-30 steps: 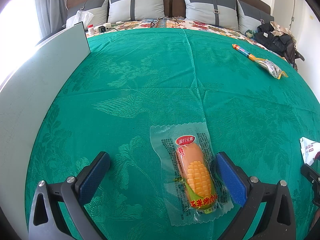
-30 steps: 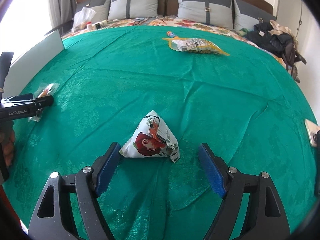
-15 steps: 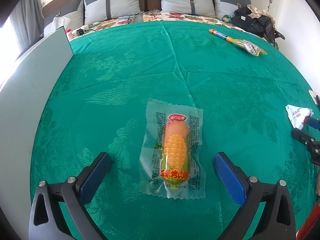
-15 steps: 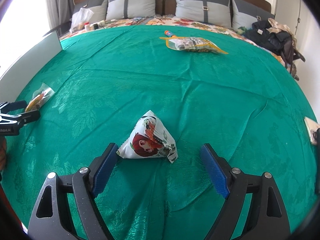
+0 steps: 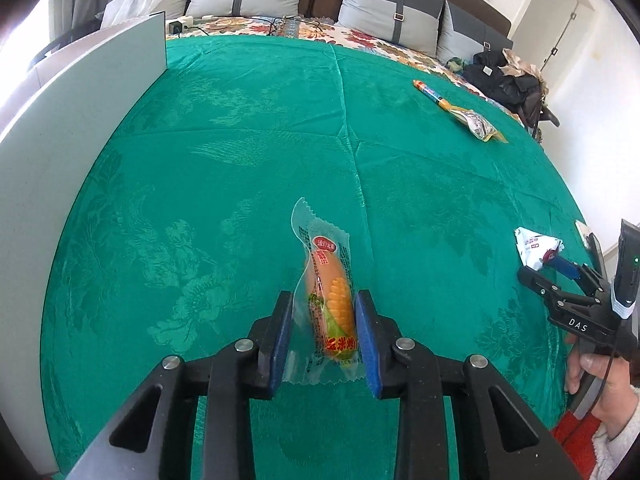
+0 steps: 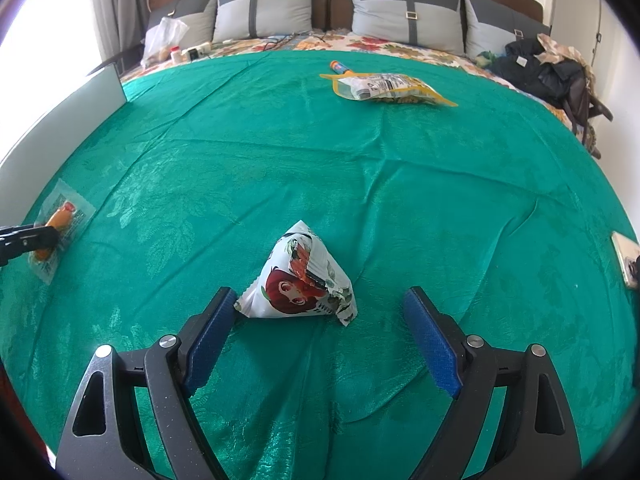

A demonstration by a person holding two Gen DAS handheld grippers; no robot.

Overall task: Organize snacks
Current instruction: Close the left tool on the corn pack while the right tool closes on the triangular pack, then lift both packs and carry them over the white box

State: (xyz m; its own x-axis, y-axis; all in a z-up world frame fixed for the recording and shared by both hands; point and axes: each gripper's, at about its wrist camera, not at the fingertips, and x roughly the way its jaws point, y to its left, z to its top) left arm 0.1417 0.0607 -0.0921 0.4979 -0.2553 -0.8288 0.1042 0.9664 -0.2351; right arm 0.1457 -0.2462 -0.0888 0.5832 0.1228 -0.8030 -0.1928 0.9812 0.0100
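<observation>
**Left claw closing on the corn sausage**

The clear plastic packet with the orange corn-printed sausage (image 5: 330, 308) sits between the blue pads of the left claw (image 5: 324, 334), whose jaws are closing around it; the wrapper is already squeezed and its far end curls up off the green patterned cloth (image 5: 240, 152) covering the bed. The right claw (image 6: 320, 340) hangs over the white triangular snack pouch with a red-haired cartoon face (image 6: 300, 284), its jaws wide and opening, the left pad just beside the pouch's corner, gripping nothing.

The risk I see: the slippery film could slide out if the pads catch wrapper rather than sausage, and the puffy pouch may tip or skid away when the right claw closes.

Counting snacks: one corn sausage, one triangular pouch, one yellow-edged bag (image 6: 386, 88) far up the bed, one slim orange tube (image 6: 338, 65) touching it. Four in all. A grey board (image 5: 60, 168) stands along the left edge
</observation>
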